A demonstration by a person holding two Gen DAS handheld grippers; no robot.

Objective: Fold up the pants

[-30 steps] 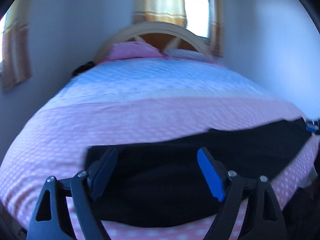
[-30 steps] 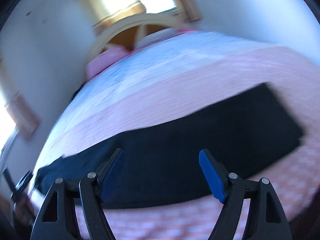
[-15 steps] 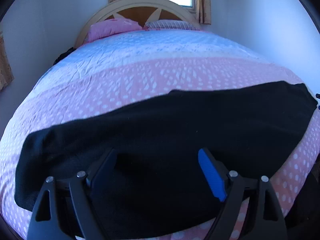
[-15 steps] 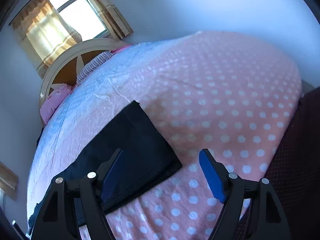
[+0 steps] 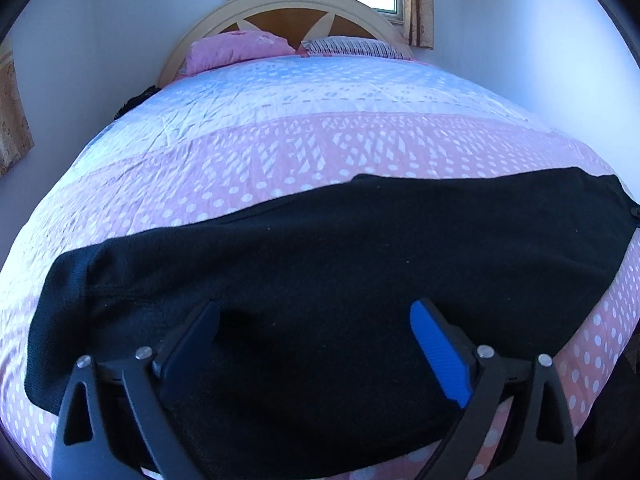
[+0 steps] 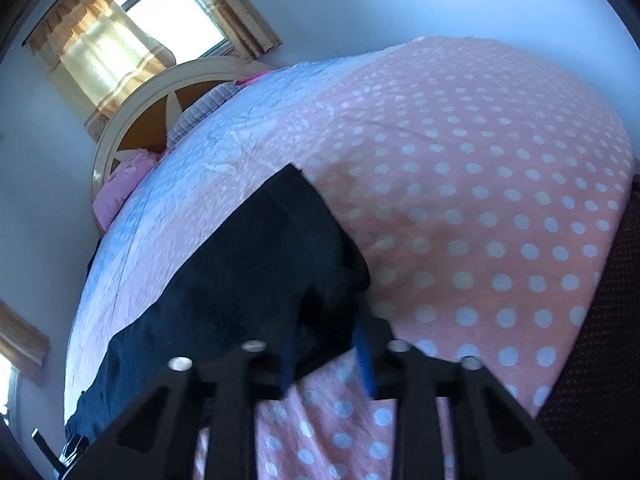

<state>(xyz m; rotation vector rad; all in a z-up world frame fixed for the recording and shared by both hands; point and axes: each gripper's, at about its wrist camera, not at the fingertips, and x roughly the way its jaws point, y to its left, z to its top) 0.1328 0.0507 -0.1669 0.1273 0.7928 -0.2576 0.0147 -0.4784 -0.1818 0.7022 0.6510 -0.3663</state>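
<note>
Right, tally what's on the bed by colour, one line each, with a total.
Black: 1, the pants, with the right hand-held gripper closed on one end
Pink: 1, the pink pillow
Striped: 1, the striped pillow
Total: 3

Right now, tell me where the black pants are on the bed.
The black pants lie flat across the pink dotted foot of the bed, far from the pillows. The right wrist view shows the right gripper pinching their near corner.
</note>
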